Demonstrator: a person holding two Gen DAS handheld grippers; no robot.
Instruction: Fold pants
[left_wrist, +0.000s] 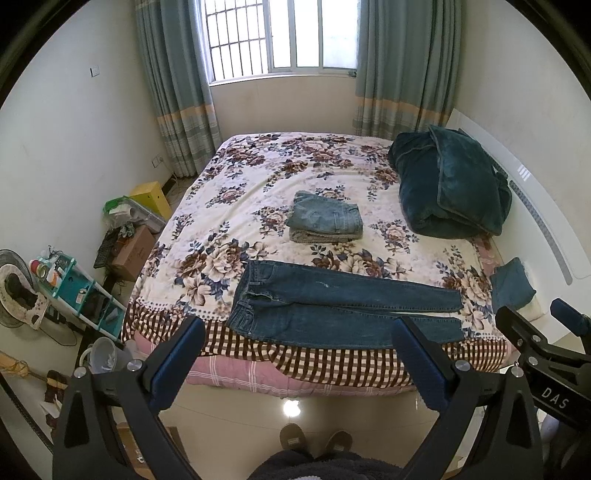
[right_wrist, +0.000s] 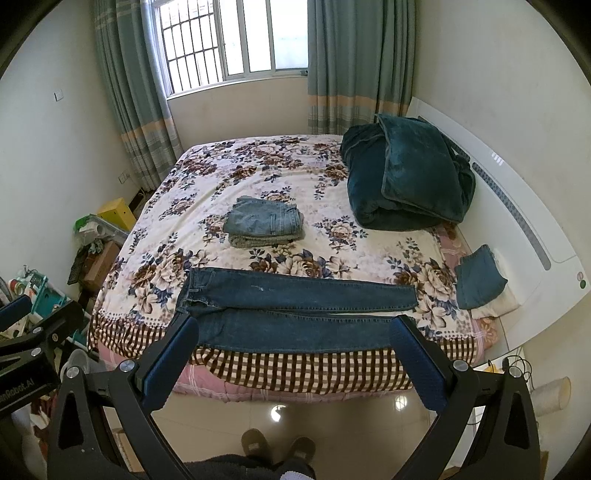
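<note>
dark jeans (left_wrist: 343, 306) lie flat on the bed (left_wrist: 229, 206); both grippers hover spread, empty.

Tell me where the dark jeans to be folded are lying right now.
In both wrist views the dark jeans lie flat along the bed's near edge, waistband left, legs right, in front of the folded light jeans.

Two wrist fisheyes, side by side, facing the bed from its near edge

Both look down and forward from above the floor, well back from the bed (left_wrist: 369, 177); the window sits at the top of each frame. Each shows the other gripper at a lower frame edge; bed (right_wrist: 314, 173) and curtains are shared.
</note>
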